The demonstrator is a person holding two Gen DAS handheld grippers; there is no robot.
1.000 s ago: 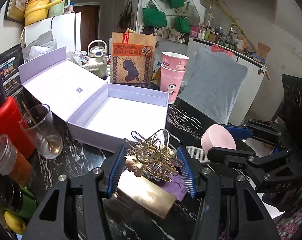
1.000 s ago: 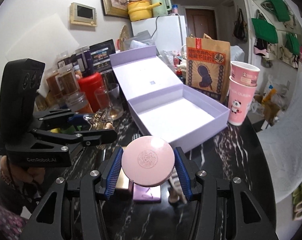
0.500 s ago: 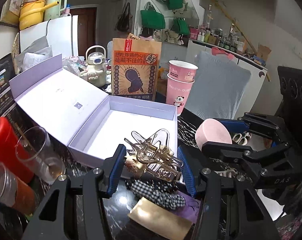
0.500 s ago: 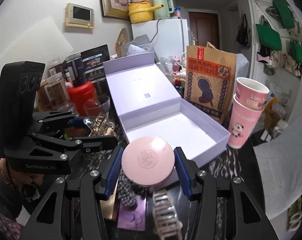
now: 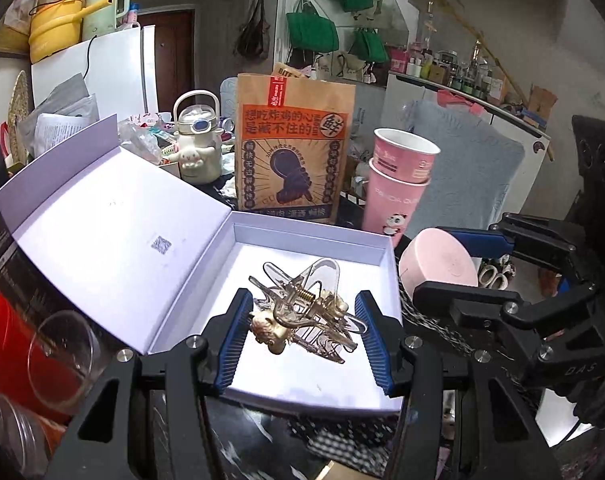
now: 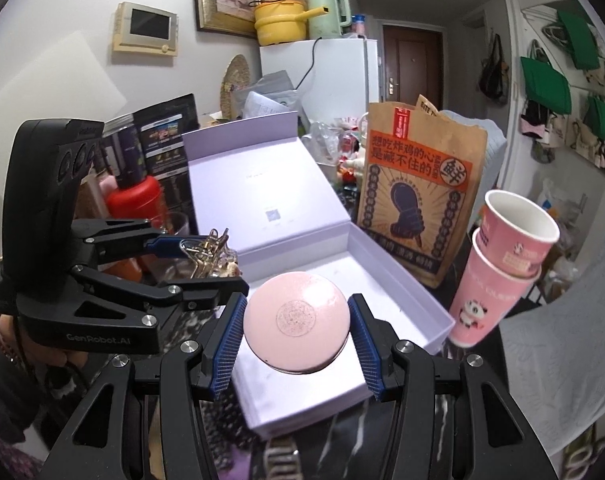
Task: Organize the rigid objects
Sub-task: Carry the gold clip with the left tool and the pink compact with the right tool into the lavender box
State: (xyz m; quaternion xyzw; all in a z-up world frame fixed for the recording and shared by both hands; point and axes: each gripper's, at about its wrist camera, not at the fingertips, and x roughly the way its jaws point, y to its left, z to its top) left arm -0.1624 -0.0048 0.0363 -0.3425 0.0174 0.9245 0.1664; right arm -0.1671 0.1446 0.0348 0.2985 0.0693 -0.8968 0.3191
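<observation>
My left gripper (image 5: 302, 328) is shut on a gold hair claw clip (image 5: 302, 312) and holds it over the near end of an open lilac box (image 5: 314, 236). My right gripper (image 6: 296, 324) is shut on a round pink compact (image 6: 296, 316) and holds it above the box's near rim (image 6: 402, 280). The box lid (image 5: 114, 220) stands open to the left. In the left wrist view the right gripper (image 5: 458, 264) and the compact (image 5: 438, 264) are just right of the box. In the right wrist view the left gripper (image 6: 198, 256) is at the left.
A brown paper bag (image 5: 294, 160) and stacked pink cups (image 5: 398, 184) stand behind the box. A drinking glass (image 5: 58, 356) and a red bottle (image 6: 134, 200) are at the left. A checked scrunchie (image 5: 342, 440) lies on the dark marble table in front of the box.
Both grippers have risen and moved forward with their objects, from above the table's loose items to over the box. Both stayed shut.
</observation>
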